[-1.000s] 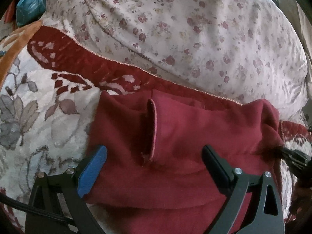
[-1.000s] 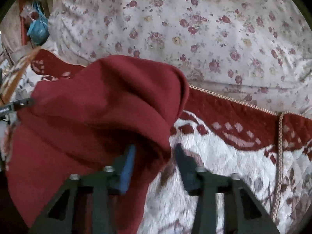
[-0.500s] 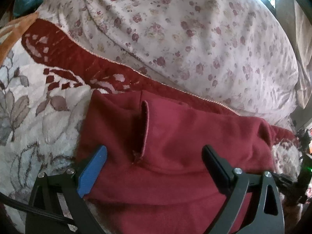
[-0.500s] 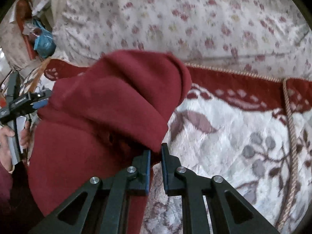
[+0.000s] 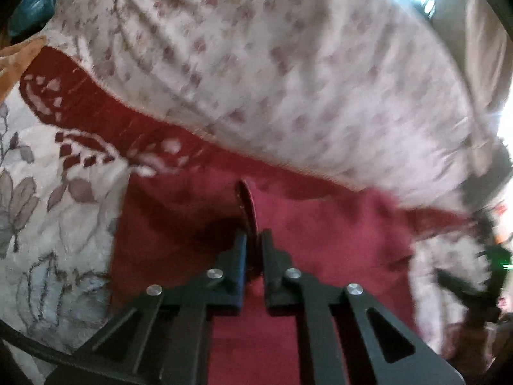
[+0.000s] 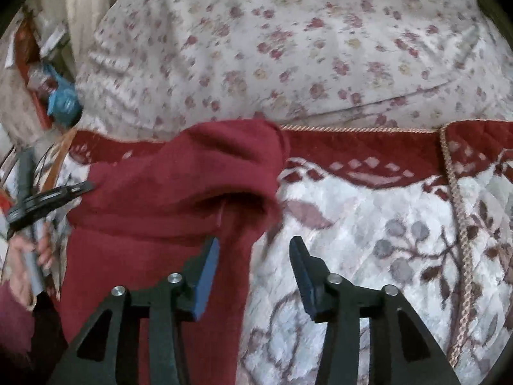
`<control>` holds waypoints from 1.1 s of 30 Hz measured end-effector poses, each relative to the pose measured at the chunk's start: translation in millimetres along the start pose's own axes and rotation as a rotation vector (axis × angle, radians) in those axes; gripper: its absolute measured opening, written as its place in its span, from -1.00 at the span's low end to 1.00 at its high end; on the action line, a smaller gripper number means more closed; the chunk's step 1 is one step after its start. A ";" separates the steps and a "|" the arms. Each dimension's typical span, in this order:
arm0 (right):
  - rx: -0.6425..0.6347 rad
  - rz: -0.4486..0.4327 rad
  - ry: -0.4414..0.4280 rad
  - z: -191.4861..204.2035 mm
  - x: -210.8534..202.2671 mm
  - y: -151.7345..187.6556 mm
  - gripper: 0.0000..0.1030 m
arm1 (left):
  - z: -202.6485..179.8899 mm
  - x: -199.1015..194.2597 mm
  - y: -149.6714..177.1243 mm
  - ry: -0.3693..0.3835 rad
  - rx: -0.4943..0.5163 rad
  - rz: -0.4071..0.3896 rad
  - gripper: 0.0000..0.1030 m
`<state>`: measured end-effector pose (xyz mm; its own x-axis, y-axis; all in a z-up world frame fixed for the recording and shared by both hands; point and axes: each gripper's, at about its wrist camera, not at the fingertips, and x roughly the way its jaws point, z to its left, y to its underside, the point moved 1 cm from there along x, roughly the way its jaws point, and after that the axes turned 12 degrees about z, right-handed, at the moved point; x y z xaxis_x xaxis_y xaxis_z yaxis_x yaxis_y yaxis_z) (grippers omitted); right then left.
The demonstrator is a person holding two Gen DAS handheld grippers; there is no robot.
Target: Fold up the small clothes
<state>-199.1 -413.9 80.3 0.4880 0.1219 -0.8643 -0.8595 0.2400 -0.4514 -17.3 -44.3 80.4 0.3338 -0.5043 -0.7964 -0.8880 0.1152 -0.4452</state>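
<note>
A dark red fleece garment [image 5: 320,250] lies on a quilted bedspread; it also shows in the right wrist view [image 6: 166,192], with its right part bunched into a rounded fold. My left gripper [image 5: 255,243] is shut on an upright fold of the garment's edge. My right gripper [image 6: 255,250] is open and empty over the garment's right edge, one finger above the red cloth and one above the bedspread. The left gripper also shows in the right wrist view [image 6: 80,188], at the garment's left side.
The cream bedspread [image 6: 368,256] has grey leaves, a dark red border and a cord trim [image 6: 461,224]. A big floral duvet [image 5: 272,64] rises behind the garment. A blue bag [image 6: 64,102] and clutter sit at far left.
My left gripper has closed on the garment's upright fold. My right gripper, shut on the garment's right edge half a second ago, has opened and let it go.
</note>
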 end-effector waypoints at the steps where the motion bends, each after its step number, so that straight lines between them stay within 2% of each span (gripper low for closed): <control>1: 0.015 -0.011 0.002 -1.7 -1.1 -5.2 0.02 | 1.0 -9.6 0.4 0.018 -0.001 -0.023 -0.85; 3: 0.038 -0.026 -0.010 -3.2 -0.9 -17.0 0.03 | 10.6 -18.3 1.0 0.025 -0.022 -0.031 -0.85; 5: 0.056 -0.024 -0.018 -2.5 5.1 -33.0 0.03 | 26.9 -14.5 1.7 0.006 -0.076 0.003 -0.87; 8: 0.073 -0.001 -0.045 1.1 25.6 -59.2 0.03 | 47.5 -5.8 2.4 0.028 -0.166 0.051 -0.88; 10: 0.109 0.027 -0.057 1.8 39.6 -73.2 0.03 | 46.0 -2.4 1.4 0.039 -0.163 0.060 -0.81; 11: 0.123 0.034 -0.057 3.1 42.2 -76.5 0.03 | 45.4 -1.2 1.7 0.046 -0.168 0.061 -0.49; 12: 0.124 0.029 -0.063 5.9 42.2 -78.1 0.03 | 44.1 0.2 1.7 0.059 -0.171 0.062 -0.03; 14: 0.082 0.017 -0.081 16.8 39.6 -73.0 0.06 | 38.0 2.8 0.1 0.049 -0.161 0.040 0.30; 17: 0.025 0.033 -0.054 24.6 37.6 -58.7 0.13 | 22.7 7.5 -1.0 -0.007 -0.099 0.040 0.36; 20: 0.022 0.047 -0.059 19.2 34.7 -46.5 0.13 | 9.9 23.4 -0.5 -0.101 -0.045 0.068 0.36; 22: 0.031 0.047 -0.055 12.5 31.7 -40.9 0.13 | 2.1 39.9 2.0 -0.170 -0.004 0.116 0.27; 24: 0.044 0.038 -0.056 5.5 28.0 -38.4 0.14 | -5.1 52.1 5.7 -0.202 0.035 0.157 -0.48; 25: 0.050 0.032 -0.060 2.4 26.0 -37.1 0.14 | -8.7 52.3 6.4 -0.219 0.052 0.153 -0.57; 26: 0.052 0.026 -0.064 0.7 23.9 -34.8 0.14 | -10.2 47.9 5.6 -0.173 0.053 0.144 -0.91; 28: 0.041 0.012 -0.068 -0.4 19.0 -28.1 0.15 | -6.7 34.2 2.3 -0.043 -0.014 0.146 -0.90; 30: 0.009 -0.003 -0.067 1.1 16.0 -23.3 0.25 | -9.0 18.1 -1.9 -0.011 -0.034 0.132 -0.90; 33: -0.056 -0.006 -0.020 10.7 23.7 -16.3 0.25 | -26.0 -7.3 -18.8 0.005 -0.015 0.108 -0.90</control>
<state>-171.9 -404.6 69.6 0.4960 0.1402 -0.8569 -0.8632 0.1866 -0.4691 -11.2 -65.1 105.2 0.2343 -0.4943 -0.8371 -0.9234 0.1560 -0.3506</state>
